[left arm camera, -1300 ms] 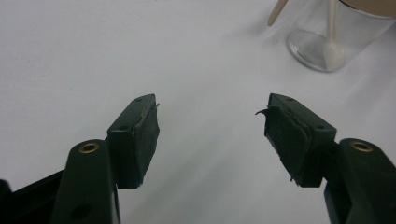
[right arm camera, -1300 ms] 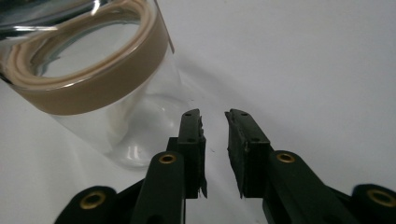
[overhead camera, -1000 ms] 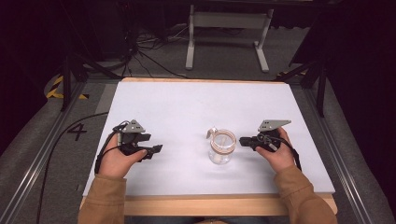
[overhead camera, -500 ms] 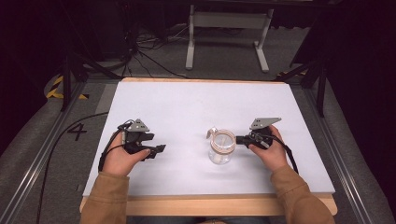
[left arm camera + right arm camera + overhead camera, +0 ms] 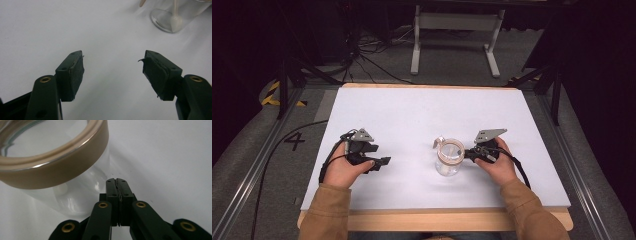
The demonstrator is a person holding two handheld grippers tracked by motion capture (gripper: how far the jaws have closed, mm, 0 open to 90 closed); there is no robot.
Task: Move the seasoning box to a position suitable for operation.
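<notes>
Jar (image 5: pixel 448 159) contents unclear, perhaps a spoon; right gripper (image 5: pixel 117 180) pinched empty.

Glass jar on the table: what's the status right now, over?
Left hand-held gripper open, nothing between its jaws. Right hand-held gripper shut, empty, tips beside the glass jar. Jar upright on white table. Nothing in the way.

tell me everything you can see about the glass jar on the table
The clear glass jar with a tan band around its rim stands upright on the white table, right of centre. A pale spoon-like stick rests inside, seen through the wall in the left gripper view. A small pale tab sticks out at its far-left rim. The right tongs, shut, sit beside its wall; contact is unclear.
</notes>
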